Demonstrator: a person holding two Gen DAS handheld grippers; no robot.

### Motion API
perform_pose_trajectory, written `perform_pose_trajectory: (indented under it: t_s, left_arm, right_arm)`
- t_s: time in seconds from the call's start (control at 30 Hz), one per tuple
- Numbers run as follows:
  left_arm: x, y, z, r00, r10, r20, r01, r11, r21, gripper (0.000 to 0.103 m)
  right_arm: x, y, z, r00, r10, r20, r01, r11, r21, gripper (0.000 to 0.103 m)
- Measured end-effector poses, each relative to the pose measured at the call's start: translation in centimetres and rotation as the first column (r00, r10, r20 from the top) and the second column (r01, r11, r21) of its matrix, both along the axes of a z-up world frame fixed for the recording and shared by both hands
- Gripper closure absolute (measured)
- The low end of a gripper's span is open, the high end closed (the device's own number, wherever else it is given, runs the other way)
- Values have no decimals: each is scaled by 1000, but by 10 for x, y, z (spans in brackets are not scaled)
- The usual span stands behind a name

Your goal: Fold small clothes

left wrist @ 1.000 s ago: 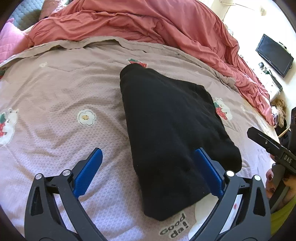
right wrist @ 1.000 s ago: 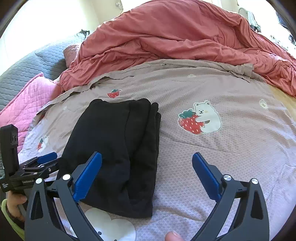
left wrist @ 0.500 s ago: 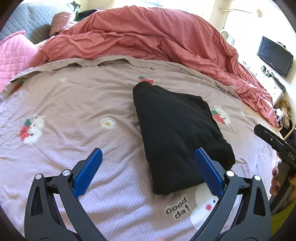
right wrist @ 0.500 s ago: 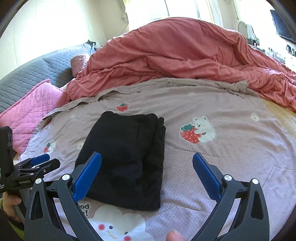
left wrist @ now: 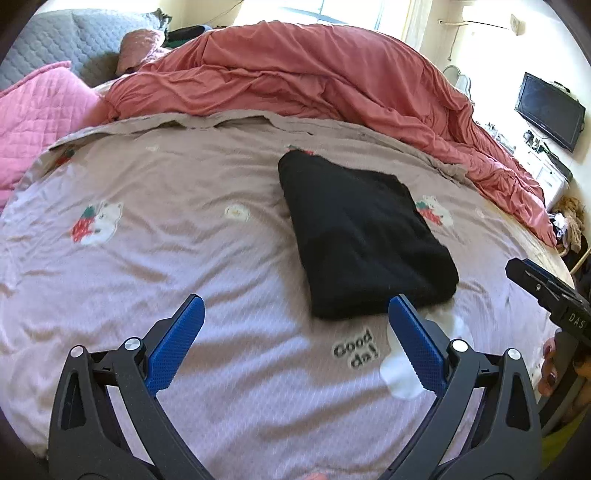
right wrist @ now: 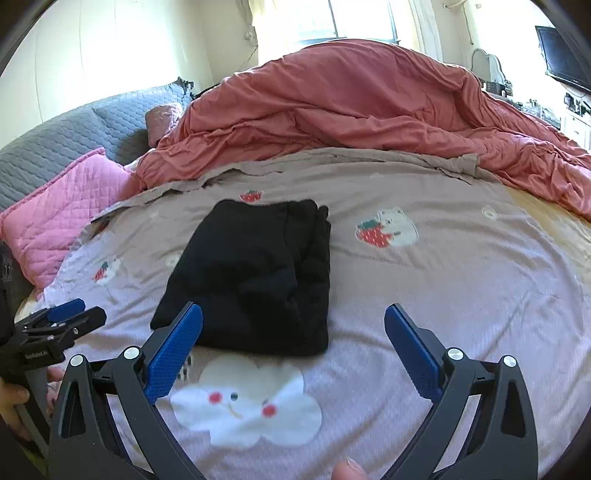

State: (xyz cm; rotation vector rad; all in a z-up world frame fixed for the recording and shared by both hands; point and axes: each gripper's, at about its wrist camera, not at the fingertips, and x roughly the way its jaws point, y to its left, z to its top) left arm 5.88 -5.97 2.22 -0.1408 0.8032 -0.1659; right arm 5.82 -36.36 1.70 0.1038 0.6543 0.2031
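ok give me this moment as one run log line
phase: fold done | black garment: folded, flat on bedsheet | left gripper: open, empty | right gripper: open, empty | contact: none

Strong daylight pours from the blown-out window (right wrist: pixel 334 18) at twelve o'clock in both views. The folded black garment (right wrist: pixel 255 273) loses its detail in darkness. Fisheye curvature bends the mauve printed bedsheet (left wrist: pixel 147 258), and dark vignetting rings every edge.

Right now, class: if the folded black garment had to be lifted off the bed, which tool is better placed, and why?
Probably the right tool: the black garment reaches between its open fingers. It lies beyond the left tool, off to one side.
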Motion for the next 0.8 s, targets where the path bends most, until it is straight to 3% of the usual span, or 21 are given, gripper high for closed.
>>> perform_pose_trajectory:
  t_s: [0.33, 0.8]
  left_arm:
    - [-19, 4, -19, 999, 14, -52, -14, 1000, 5, 9]
    - [-27, 8, -19, 997, 44, -57, -43, 999, 19, 9]
  right_arm:
    - [-16, 15, -19, 999, 17, -45, -18, 1000, -18, 5]
    - [-18, 18, -23, 999, 12, -52, -13, 999, -30, 5]
